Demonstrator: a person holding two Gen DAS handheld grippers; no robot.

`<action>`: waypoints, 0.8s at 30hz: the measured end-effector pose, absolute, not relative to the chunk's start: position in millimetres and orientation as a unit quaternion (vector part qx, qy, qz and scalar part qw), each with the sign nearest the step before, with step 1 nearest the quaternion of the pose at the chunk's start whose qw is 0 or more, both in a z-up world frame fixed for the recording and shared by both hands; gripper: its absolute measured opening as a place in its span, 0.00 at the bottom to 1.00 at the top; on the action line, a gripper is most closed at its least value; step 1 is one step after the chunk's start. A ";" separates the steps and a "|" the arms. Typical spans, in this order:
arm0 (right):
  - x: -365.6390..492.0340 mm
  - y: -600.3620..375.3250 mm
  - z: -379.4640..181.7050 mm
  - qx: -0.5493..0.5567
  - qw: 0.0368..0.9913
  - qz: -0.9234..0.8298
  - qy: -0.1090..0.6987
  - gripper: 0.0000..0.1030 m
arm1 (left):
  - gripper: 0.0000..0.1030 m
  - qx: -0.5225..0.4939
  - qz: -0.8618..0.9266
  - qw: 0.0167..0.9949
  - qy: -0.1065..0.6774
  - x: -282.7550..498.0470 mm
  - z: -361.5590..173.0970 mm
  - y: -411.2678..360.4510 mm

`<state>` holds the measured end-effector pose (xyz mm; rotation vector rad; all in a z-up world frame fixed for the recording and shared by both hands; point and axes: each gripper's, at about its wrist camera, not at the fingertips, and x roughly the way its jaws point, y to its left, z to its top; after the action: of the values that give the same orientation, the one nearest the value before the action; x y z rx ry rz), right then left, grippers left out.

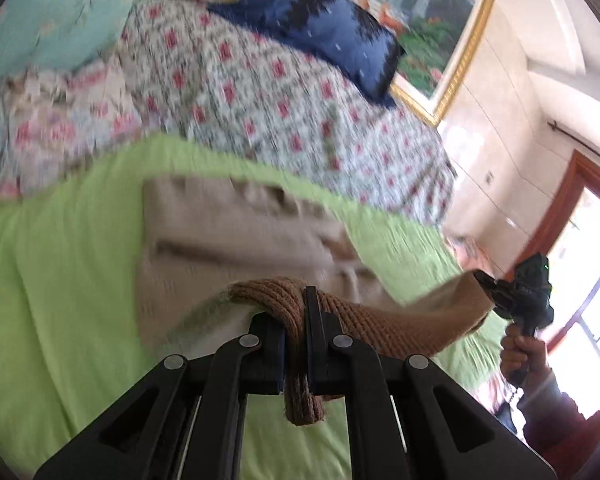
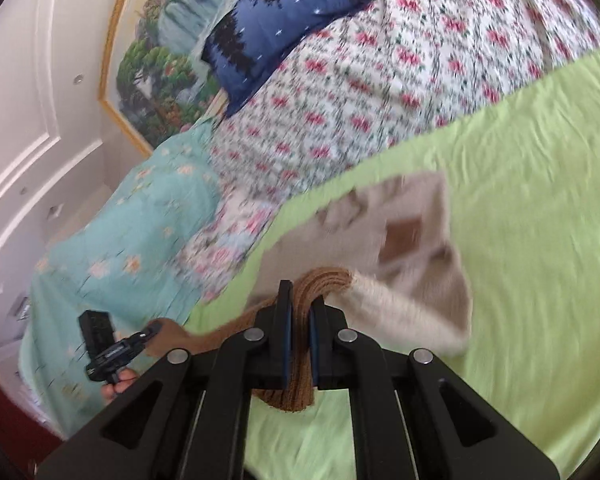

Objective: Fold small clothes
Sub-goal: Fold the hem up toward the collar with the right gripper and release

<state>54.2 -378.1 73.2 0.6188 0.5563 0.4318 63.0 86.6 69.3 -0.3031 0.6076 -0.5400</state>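
A small beige knitted garment [image 1: 236, 236] with a brown ribbed hem lies partly lifted over the green sheet [image 1: 60, 280]. My left gripper [image 1: 296, 308] is shut on one end of the brown hem [image 1: 380, 332], which bunches between its fingers. In the left wrist view the right gripper [image 1: 484, 280], held by a hand, grips the hem's other end. In the right wrist view my right gripper [image 2: 300, 300] is shut on the brown hem [image 2: 328, 280]; the beige garment [image 2: 400, 240] with a brown patch hangs beyond it. The left gripper [image 2: 150, 330] shows at lower left, holding the hem.
A floral quilt [image 1: 260, 92], a dark blue pillow [image 1: 320, 24] and a turquoise blanket [image 1: 60, 12] lie at the bed's far side. A framed landscape picture [image 1: 440, 32] hangs on the wall. A window [image 1: 580, 280] with a wooden frame is at the right.
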 end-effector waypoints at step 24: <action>310.4 -390.7 -51.3 0.311 0.860 0.061 0.401 0.11 | 0.10 -0.133 -0.142 0.897 0.397 374.3 -32.6 53.6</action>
<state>310.4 -390.7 -51.3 0.6532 0.8415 0.1277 374.3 53.6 -32.6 -0.2754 0.8222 -0.2934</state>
